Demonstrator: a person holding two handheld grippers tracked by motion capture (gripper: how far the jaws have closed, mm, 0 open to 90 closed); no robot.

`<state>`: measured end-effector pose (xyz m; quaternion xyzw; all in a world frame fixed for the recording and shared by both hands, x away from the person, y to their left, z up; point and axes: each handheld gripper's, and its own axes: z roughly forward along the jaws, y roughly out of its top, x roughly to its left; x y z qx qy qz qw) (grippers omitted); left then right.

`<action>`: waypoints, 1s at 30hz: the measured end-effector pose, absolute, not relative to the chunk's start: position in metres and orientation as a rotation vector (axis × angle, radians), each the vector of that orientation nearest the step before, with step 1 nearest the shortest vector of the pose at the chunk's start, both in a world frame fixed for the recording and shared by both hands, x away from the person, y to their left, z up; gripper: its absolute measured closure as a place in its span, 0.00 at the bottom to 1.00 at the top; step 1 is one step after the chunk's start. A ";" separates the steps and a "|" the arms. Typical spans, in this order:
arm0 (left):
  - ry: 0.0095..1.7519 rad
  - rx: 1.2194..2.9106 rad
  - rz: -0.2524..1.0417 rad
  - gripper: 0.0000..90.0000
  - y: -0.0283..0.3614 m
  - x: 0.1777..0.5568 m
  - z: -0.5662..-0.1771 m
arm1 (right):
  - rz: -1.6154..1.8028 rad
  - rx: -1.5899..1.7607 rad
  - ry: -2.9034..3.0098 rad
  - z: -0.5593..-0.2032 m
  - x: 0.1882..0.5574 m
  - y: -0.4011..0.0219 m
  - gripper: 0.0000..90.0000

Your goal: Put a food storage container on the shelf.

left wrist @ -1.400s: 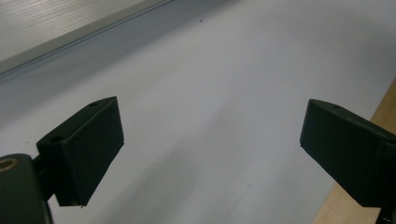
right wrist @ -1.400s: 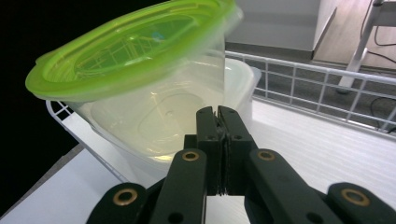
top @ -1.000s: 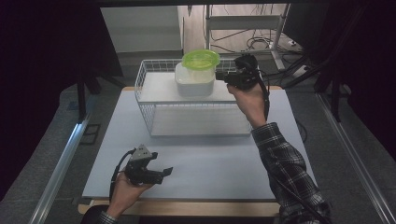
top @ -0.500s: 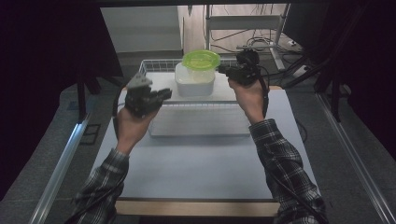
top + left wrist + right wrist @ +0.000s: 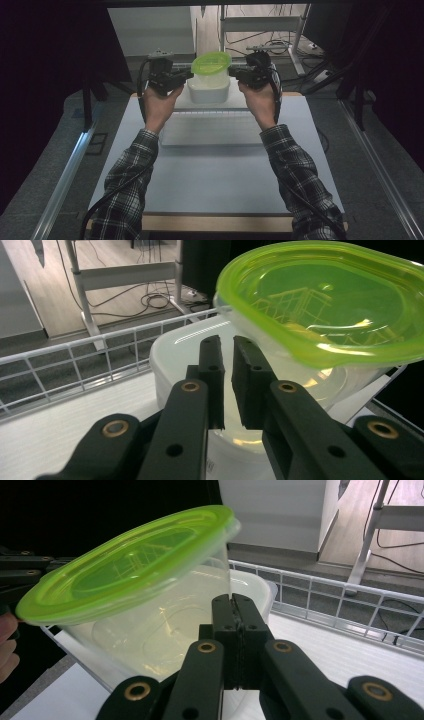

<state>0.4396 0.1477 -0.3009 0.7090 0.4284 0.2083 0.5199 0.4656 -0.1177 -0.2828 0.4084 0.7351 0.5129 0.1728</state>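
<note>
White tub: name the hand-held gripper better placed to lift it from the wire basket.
Right, probably: the right hand-held gripper is shut on the white tub at its rim, so it could lift at once.

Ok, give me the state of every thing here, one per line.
Lid: on the box, tilted.
Box: closed, sitting tilted in the tub.
Tub: gripped at both sides.
Basket: upright on the table.
Left tool: jaws just closed, tub's rim between them.
Right tool: shut on the tub's rim.
</note>
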 end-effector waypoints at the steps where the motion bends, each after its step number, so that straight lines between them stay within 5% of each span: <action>1: 1.029 1.700 0.502 0.92 0.147 0.440 -0.300 | 1.453 1.162 2.086 -0.283 0.466 -0.117 1.00; 17: 1.071 1.711 0.555 0.84 0.153 0.446 -0.294 | 1.452 1.208 2.083 -0.283 0.486 -0.106 0.96; 30: 1.090 1.702 0.533 0.84 0.181 0.423 -0.327 | 1.438 1.179 2.088 -0.312 0.462 -0.143 0.96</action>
